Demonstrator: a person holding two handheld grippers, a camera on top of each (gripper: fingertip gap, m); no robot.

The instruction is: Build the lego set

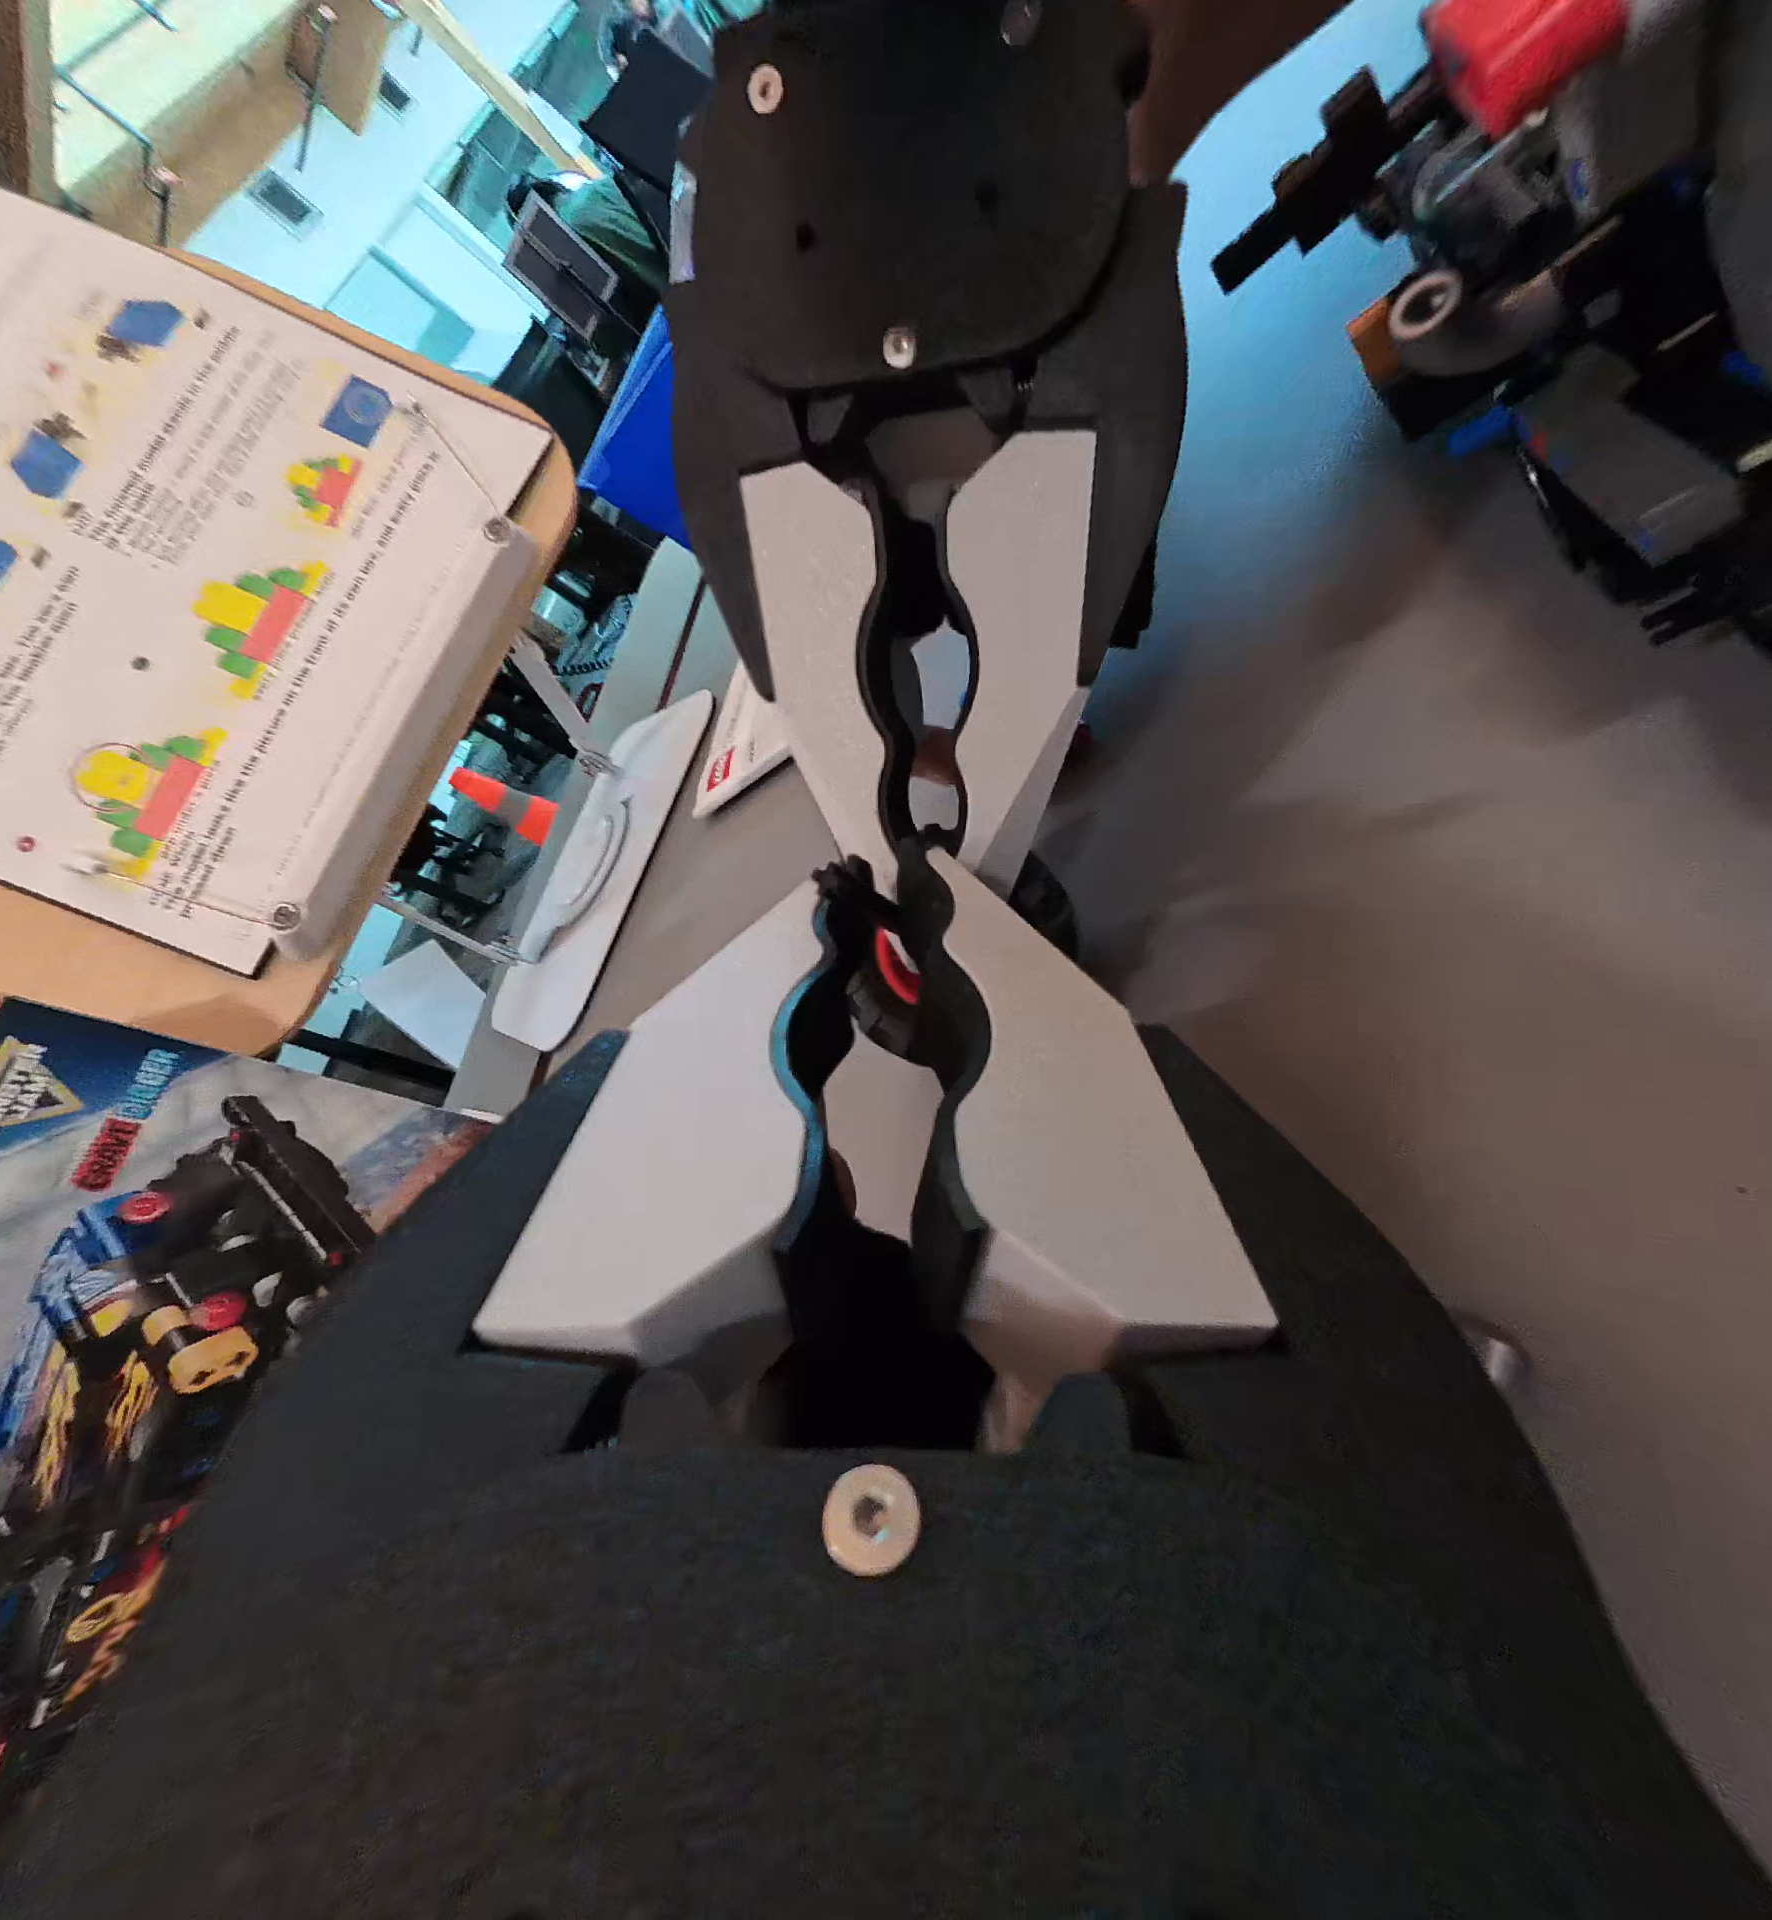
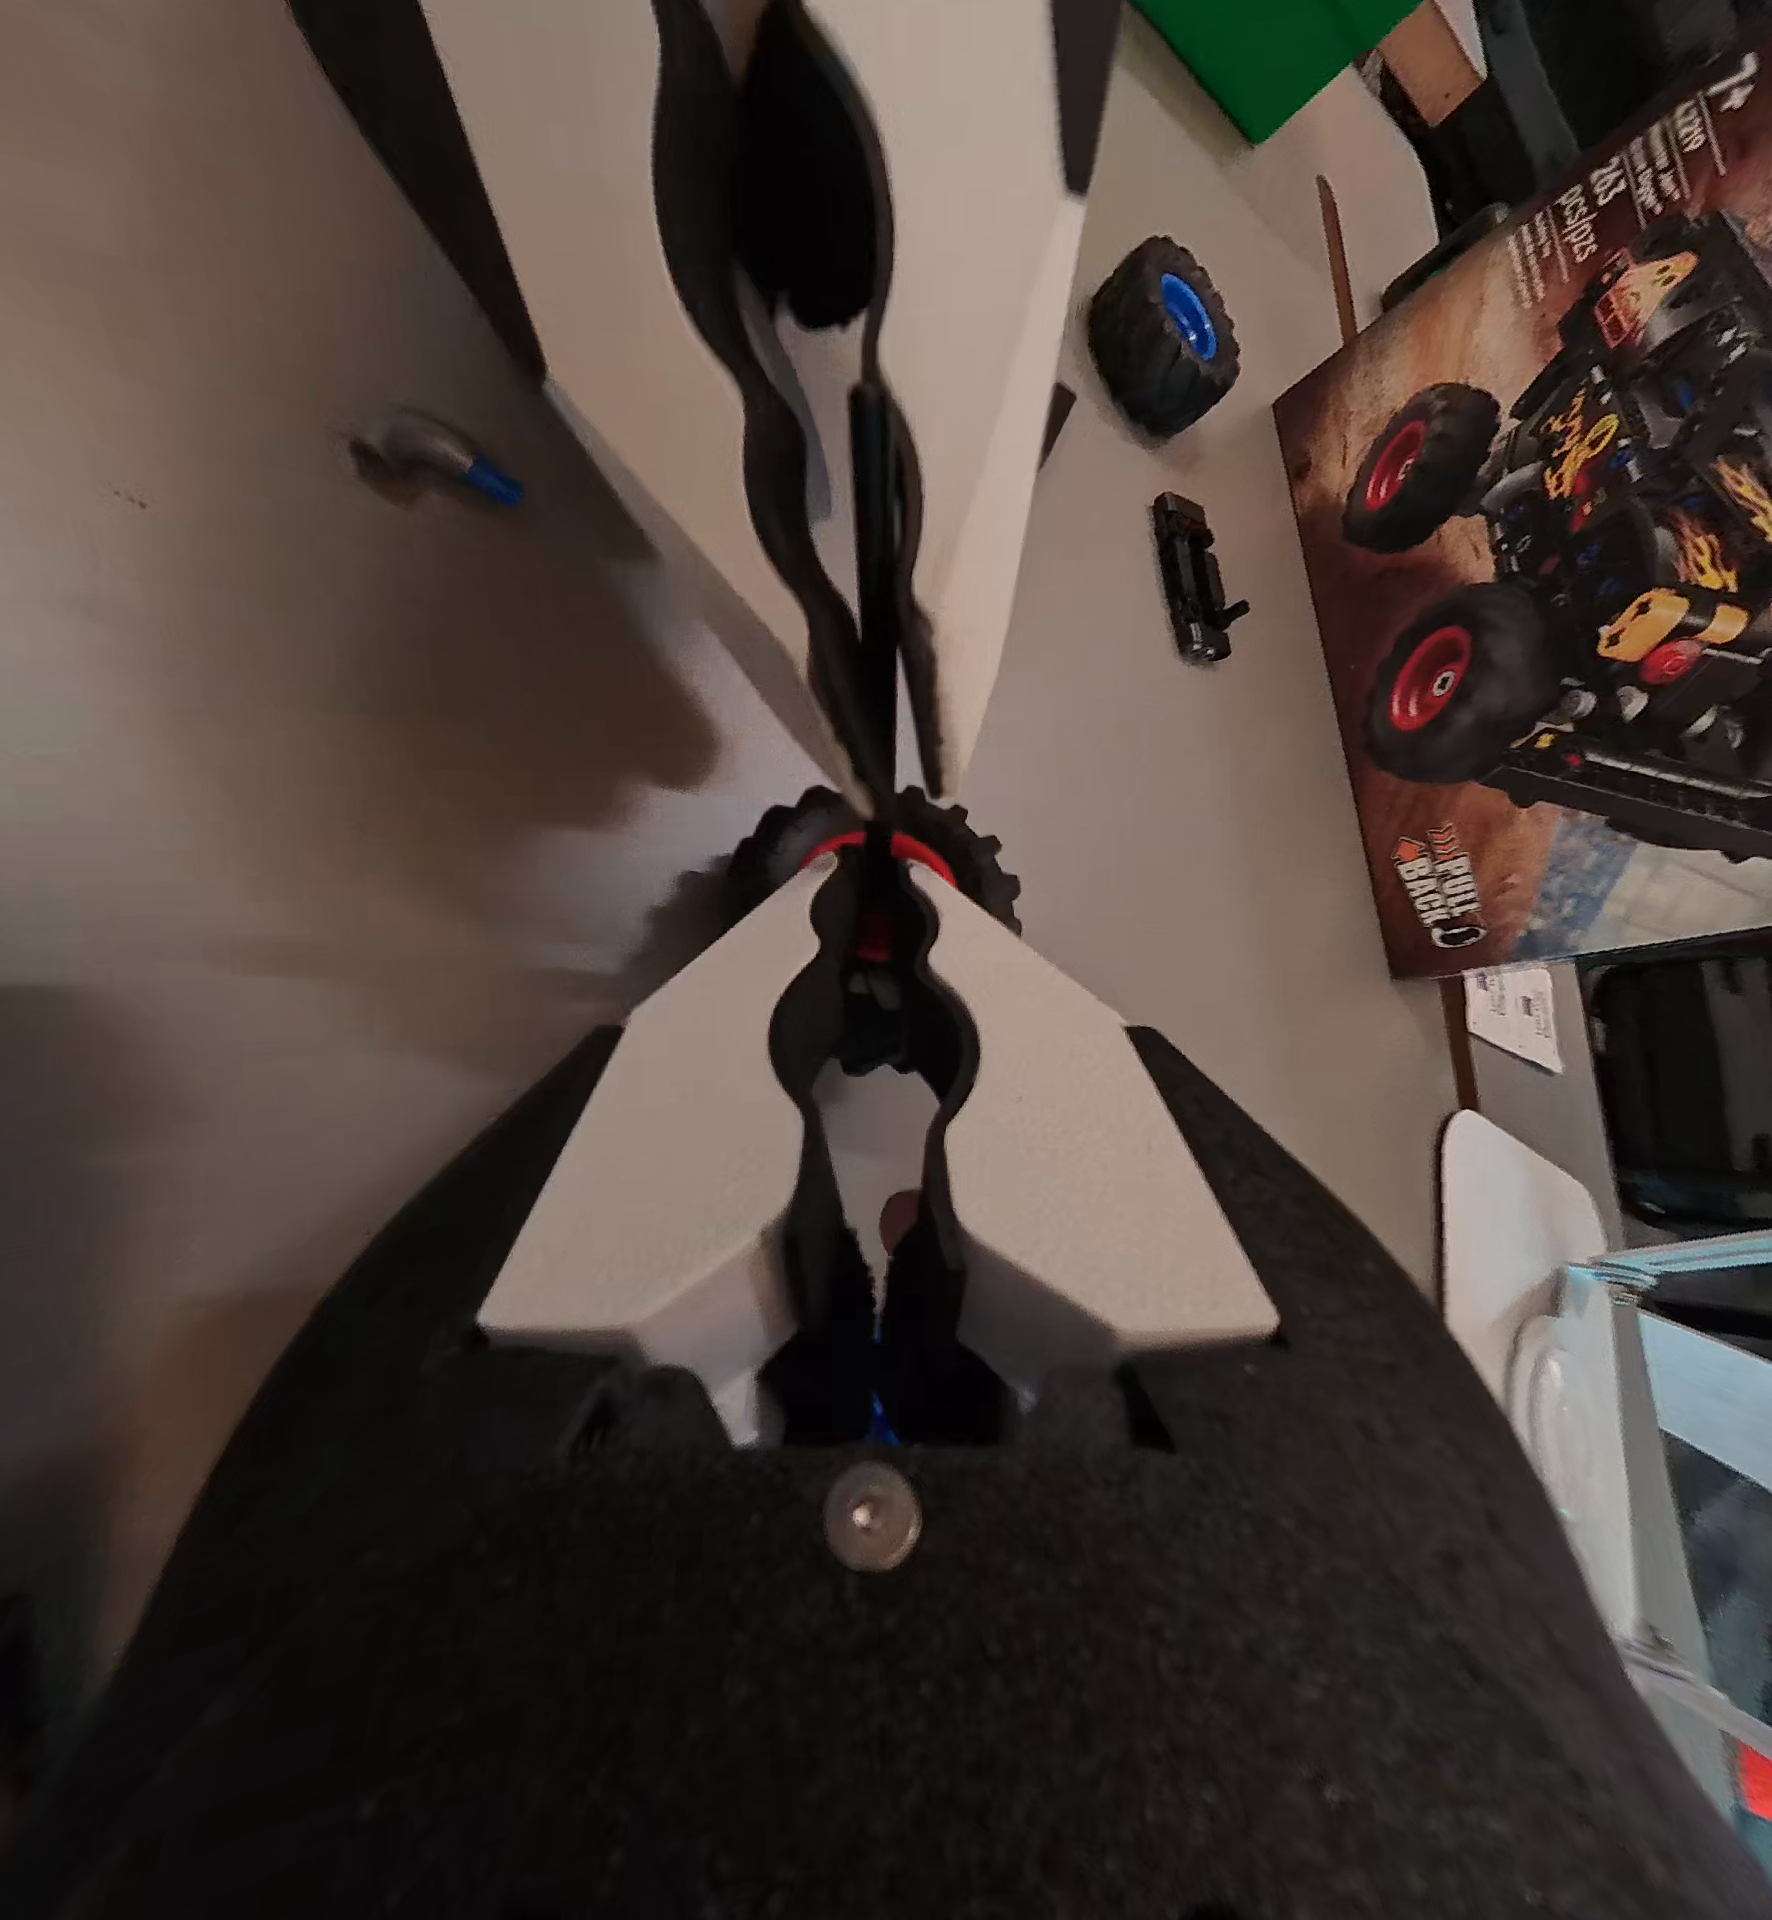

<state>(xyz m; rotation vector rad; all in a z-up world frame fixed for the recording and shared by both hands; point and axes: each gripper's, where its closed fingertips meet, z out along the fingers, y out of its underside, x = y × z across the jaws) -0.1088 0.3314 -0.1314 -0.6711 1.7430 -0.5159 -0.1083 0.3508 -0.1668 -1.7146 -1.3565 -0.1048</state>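
The left gripper (image 1: 887, 904) was clamped on a small black piece with a red ring (image 1: 887, 971), held at the centre of the left wrist frame. Tip to tip with it from above, the right gripper (image 1: 923, 831) pointed down the frame, its jaws together on the same piece.

In the right wrist view the right gripper (image 2: 877, 862) gripped the piece (image 2: 869, 935) between its tips; the piece's long axis ran along the fingers, up and down the frame. Just behind the tips a red-hubbed wheel (image 2: 965, 852) showed. The left gripper (image 2: 877, 800) came down from the top.

On the table (image 2: 238, 312), a blue-hubbed wheel (image 2: 1162, 338) lay upper right, a black part (image 2: 1194, 577) below it with its long axis near vertical, and the box (image 2: 1588, 540) at the right edge. A partly built truck (image 1: 1547, 312) stood upper right in the left view.
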